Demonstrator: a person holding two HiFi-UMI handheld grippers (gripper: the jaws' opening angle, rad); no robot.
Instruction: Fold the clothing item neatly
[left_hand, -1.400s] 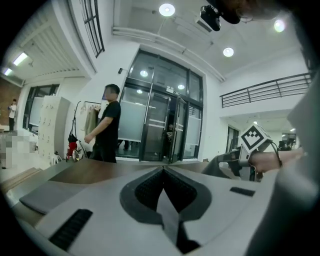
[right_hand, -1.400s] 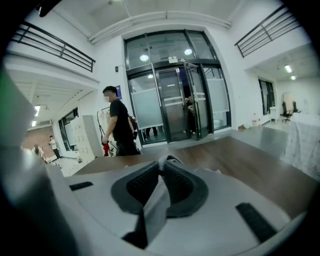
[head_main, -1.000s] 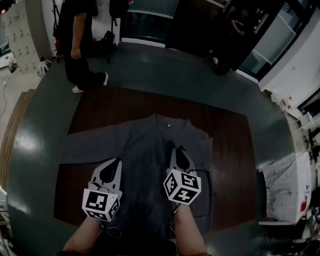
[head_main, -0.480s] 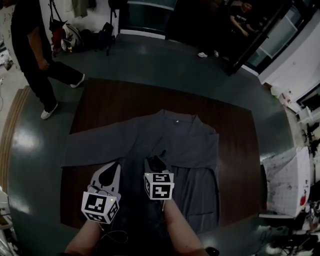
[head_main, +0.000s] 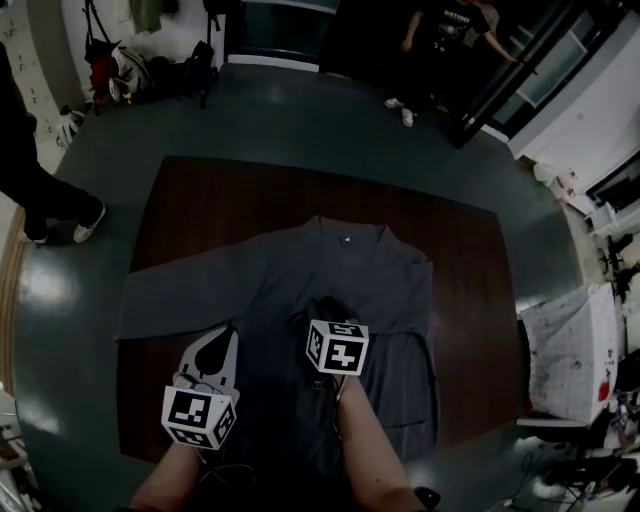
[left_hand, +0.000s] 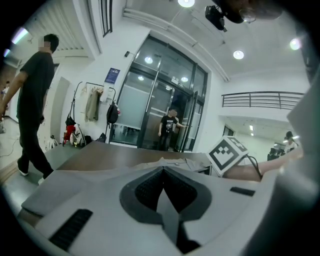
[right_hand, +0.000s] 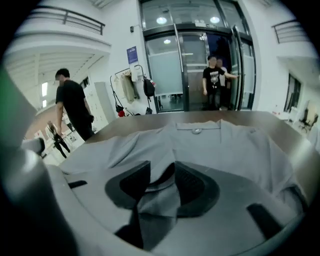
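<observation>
Beyond the shirt collar (head_main: 345, 238), tabletop (head_main: 300, 195) seemingly lies open.

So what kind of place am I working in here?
Probably the lobby or open hall of an office or lab building, not a home: tall glass doors, a balcony railing overhead, and a coat rack with bags by the entrance.
</observation>
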